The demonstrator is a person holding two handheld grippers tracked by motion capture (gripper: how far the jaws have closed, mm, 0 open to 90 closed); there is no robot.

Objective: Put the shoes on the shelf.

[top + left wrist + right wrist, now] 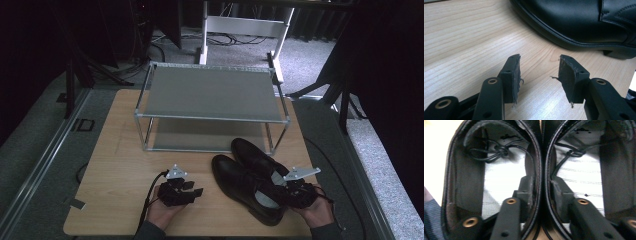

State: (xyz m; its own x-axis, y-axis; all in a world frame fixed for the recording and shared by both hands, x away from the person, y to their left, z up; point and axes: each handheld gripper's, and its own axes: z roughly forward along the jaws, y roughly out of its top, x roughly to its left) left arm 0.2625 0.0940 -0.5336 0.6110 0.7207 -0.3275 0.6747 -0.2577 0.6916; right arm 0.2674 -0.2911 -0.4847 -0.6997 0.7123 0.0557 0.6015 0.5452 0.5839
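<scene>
I'm working on a pale wood-grain table point(120, 165) over grey carpet, dark curtains around. A two-tier metal shoe rack point(210, 95) with flat grey shelves stands at the back, both shelves bare. In front of it lie two glossy black leather dress shoes point(250, 182), side by side. My right gripper point(541, 192) pinches their adjoining inner walls together, one jaw inside each shoe. My left gripper point(539, 75) sits half open over bare wood, holding nothing.

Black tongs point(196, 190), brass rivets, frayed dark pads point(516, 75); grey three-cornered top plates, black cables; grey-blue sleeves.
</scene>
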